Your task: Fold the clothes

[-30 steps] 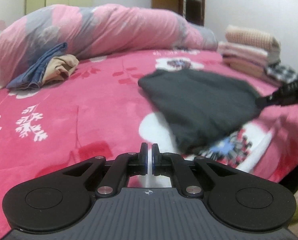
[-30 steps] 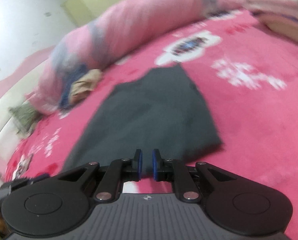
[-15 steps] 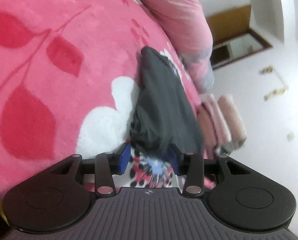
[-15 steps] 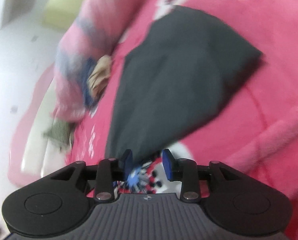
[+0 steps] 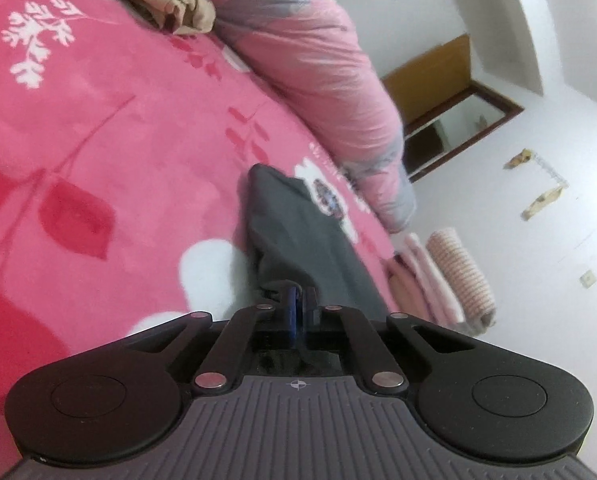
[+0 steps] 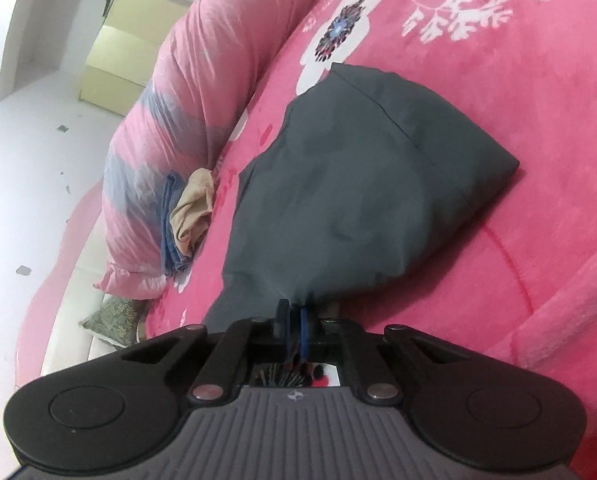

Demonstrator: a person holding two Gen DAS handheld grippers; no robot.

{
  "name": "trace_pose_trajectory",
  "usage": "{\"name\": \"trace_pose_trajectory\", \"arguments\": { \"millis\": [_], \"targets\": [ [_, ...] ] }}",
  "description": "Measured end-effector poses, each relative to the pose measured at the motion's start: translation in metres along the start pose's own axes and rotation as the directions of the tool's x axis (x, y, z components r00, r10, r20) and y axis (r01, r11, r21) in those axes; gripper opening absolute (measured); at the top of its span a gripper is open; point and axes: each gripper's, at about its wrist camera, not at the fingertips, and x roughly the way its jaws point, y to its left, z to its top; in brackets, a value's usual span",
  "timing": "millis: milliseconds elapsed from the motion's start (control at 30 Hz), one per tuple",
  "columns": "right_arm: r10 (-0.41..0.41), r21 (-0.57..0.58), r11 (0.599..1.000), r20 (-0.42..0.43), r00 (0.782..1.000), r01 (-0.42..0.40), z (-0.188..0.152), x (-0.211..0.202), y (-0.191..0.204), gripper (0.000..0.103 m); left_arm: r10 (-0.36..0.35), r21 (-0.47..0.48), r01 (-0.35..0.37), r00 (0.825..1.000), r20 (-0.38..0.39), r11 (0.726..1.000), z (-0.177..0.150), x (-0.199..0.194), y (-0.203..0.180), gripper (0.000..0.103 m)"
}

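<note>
I see the bed (image 6: 498,92) under its pink flowered cover filling both views, with a rolled pink quilt (image 6: 202,80) along its far side. The dark grey garment (image 6: 358,184) lies folded on the bed, its near edge lifted toward me. A stack of folded clothes (image 5: 446,276) sits beyond it by the wall, and a blue and a tan garment (image 5: 178,4) rest against the quilt. My left hand-held gripper (image 5: 298,304) is pinched on one near corner of the grey garment; my right hand-held gripper (image 6: 294,314) is pinched on another bunched corner.
</note>
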Motion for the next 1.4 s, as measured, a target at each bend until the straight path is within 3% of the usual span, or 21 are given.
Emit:
{"name": "trace_pose_trajectory", "arguments": {
  "millis": [200, 267, 400, 500, 600, 667, 800, 900, 1000, 1067, 1133, 1267, 1400],
  "targets": [
    [-0.046, -0.063, 0.997, -0.023, 0.999, 0.044, -0.006, 0.001, -0.001, 0.004, 0.080, 0.090, -0.075, 0.996, -0.046, 0.993, -0.008, 0.001, 0.005, 0.000],
    [-0.069, -0.062, 0.996, -0.059, 0.996, 0.065, -0.007, 0.002, -0.005, 0.011, 0.108, 0.123, -0.100, 0.992, -0.061, 0.987, -0.010, 0.000, 0.006, 0.001],
    [-0.073, -0.077, 0.995, -0.093, 0.993, 0.066, -0.009, -0.013, -0.012, 0.018, 0.150, 0.174, -0.137, 0.987, -0.065, 0.975, -0.011, -0.009, 0.007, 0.011],
    [-0.113, -0.194, 0.976, -0.052, 0.992, 0.101, -0.012, -0.036, -0.005, 0.021, 0.177, 0.231, -0.169, 0.984, -0.012, 0.958, -0.007, -0.021, -0.002, 0.020],
    [-0.170, -0.360, 0.916, 0.053, 0.984, 0.177, -0.014, -0.059, 0.011, 0.021, 0.189, 0.313, -0.194, 0.981, 0.045, 0.930, -0.004, -0.029, -0.018, 0.021],
    [-0.188, -0.463, 0.855, 0.145, 0.972, 0.234, -0.015, -0.070, 0.023, 0.021, 0.170, 0.380, -0.179, 0.984, 0.058, 0.908, -0.004, -0.025, -0.032, 0.021],
    [-0.201, -0.624, 0.700, 0.294, 0.934, 0.347, -0.018, -0.063, 0.045, 0.019, 0.136, 0.502, -0.131, 0.990, 0.027, 0.855, -0.013, -0.002, -0.057, 0.023],
    [-0.251, -0.636, 0.642, 0.354, 0.901, 0.429, -0.014, -0.048, 0.041, 0.017, 0.154, 0.569, -0.120, 0.988, -0.012, 0.814, -0.028, 0.022, -0.065, 0.023],
    [-0.343, -0.533, 0.689, 0.359, 0.868, 0.492, 0.002, -0.041, 0.013, 0.015, 0.227, 0.580, -0.165, 0.973, -0.037, 0.798, -0.039, 0.039, -0.057, 0.023],
    [-0.338, -0.463, 0.758, 0.324, 0.884, 0.459, 0.011, -0.045, -0.004, 0.015, 0.237, 0.562, -0.176, 0.971, -0.037, 0.808, -0.042, 0.040, -0.050, 0.023],
    [-0.316, -0.455, 0.772, 0.331, 0.889, 0.444, 0.012, -0.051, -0.005, 0.015, 0.228, 0.550, -0.172, 0.973, -0.036, 0.817, -0.040, 0.035, -0.048, 0.023],
    [-0.331, -0.474, 0.725, 0.398, 0.856, 0.500, 0.012, -0.057, 0.006, 0.015, 0.237, 0.570, -0.190, 0.972, -0.008, 0.799, -0.039, 0.028, -0.053, 0.029],
    [-0.296, -0.468, 0.742, 0.414, 0.861, 0.480, 0.020, -0.063, 0.015, 0.015, 0.245, 0.591, -0.209, 0.969, 0.020, 0.779, -0.037, 0.021, -0.058, 0.030]
  ]
}}
